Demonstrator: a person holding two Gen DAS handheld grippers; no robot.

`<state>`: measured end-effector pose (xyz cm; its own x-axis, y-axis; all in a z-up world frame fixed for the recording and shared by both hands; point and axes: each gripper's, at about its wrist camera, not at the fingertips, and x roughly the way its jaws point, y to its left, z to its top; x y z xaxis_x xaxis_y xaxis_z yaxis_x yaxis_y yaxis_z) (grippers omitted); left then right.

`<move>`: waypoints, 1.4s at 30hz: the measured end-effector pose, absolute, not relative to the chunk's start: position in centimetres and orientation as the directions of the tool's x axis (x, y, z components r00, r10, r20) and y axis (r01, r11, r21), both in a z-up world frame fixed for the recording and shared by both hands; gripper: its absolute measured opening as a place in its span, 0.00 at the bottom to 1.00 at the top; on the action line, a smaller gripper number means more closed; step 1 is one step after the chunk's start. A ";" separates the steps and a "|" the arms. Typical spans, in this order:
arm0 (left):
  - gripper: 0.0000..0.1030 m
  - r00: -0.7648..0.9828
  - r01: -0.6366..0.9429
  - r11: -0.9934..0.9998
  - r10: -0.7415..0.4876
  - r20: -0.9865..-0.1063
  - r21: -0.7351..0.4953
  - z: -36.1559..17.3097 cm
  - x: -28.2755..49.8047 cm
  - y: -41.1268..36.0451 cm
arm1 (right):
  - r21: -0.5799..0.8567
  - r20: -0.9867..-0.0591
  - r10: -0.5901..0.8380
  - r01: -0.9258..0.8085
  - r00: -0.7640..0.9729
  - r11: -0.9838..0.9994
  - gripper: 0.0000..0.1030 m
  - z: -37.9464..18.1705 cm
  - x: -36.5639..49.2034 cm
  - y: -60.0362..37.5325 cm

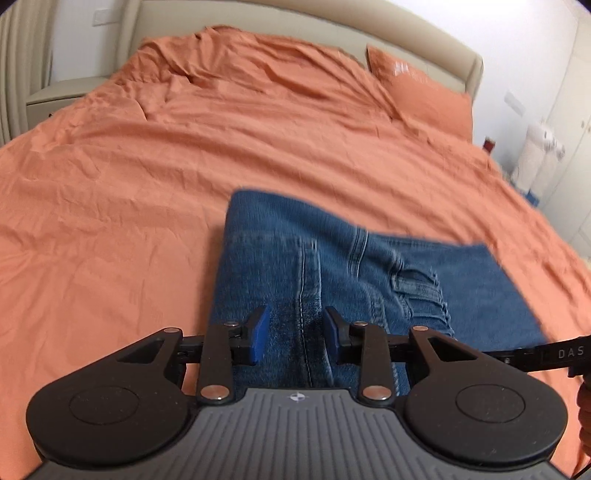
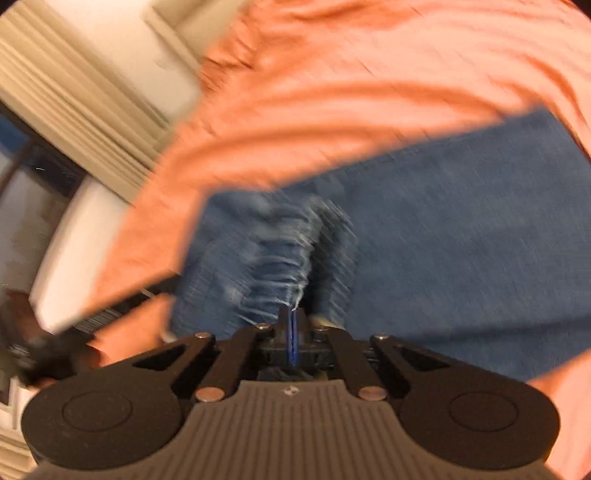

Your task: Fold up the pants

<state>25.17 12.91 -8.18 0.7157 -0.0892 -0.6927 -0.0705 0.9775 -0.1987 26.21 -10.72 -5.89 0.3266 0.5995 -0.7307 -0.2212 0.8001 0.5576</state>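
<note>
Folded blue jeans (image 1: 332, 266) on the orange bedspread (image 1: 147, 177), both grippers low over them.

Left to right in the left wrist view we note a pale bedside cabinet (image 1: 55, 96), the rumpled bedspread, an orange pillow (image 1: 424, 96) against the beige headboard (image 1: 295, 22), and white cupboard doors at the far right. The jeans lie folded near the bed's near edge, a stitched side seam running up between the fingers. The left gripper (image 1: 295, 338) has its fingers partly apart, blue pads (image 1: 260, 338) either side of a raised ridge of denim; we cannot tell whether the pads press on it. In the right wrist view, heavily blurred, the right gripper (image 2: 292, 332) has its fingers fully together, just above the frayed, ripped patch (image 2: 284, 269); whether any cloth is pinched we cannot tell.
</note>
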 end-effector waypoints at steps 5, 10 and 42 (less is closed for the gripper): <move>0.33 0.694 -0.084 0.979 -0.075 -0.716 -0.184 -9.1 25.7 12.9 | 0.587 -0.691 0.628 -0.229 0.357 0.776 0.00 -6.1 26.5 -10.8; 0.31 0.686 -0.091 0.971 -0.099 -0.721 -0.220 -9.3 26.1 13.4 | 0.586 -0.675 0.639 -0.257 0.369 0.768 0.33 -4.8 28.4 -10.7; 0.31 0.816 -0.092 0.916 -0.155 -0.557 -0.390 -6.0 24.1 16.9 | 0.287 -0.706 0.501 -0.446 0.500 0.848 0.11 11.1 33.4 -4.8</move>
